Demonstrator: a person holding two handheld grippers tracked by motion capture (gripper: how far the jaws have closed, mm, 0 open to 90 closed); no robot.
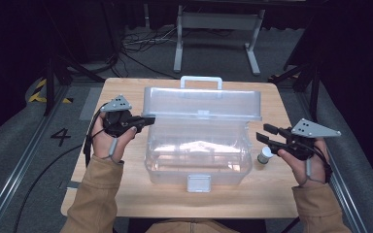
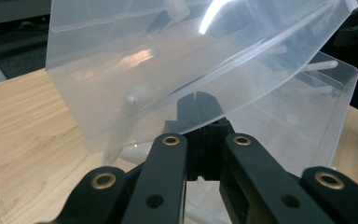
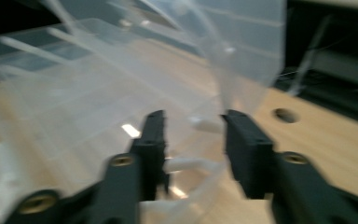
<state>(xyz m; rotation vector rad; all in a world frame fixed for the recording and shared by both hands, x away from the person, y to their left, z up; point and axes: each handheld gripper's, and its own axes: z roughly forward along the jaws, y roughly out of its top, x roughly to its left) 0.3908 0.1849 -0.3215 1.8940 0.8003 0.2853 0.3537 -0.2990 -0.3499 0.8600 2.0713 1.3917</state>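
Two hand-held black tongs flank a clear plastic storage box (image 1: 197, 155) with a hinged lid, which sits in the middle of the light wooden bench (image 1: 126, 194). Your left tongs (image 1: 148, 120) are pinched tight on the left edge of the raised translucent lid (image 1: 201, 103), holding it tilted up above the box; in the left gripper view the jaws meet on that lid edge (image 2: 205, 100). Your right tongs (image 1: 263, 133) hover just beside the box's right end, jaws standing apart with nothing gripped between them; the right gripper view is blurred, with the box wall (image 3: 74, 116) showing beyond the gap. A small grey-capped jar (image 1: 265, 155) stands on the bench just below your right tongs, near the box's right side.
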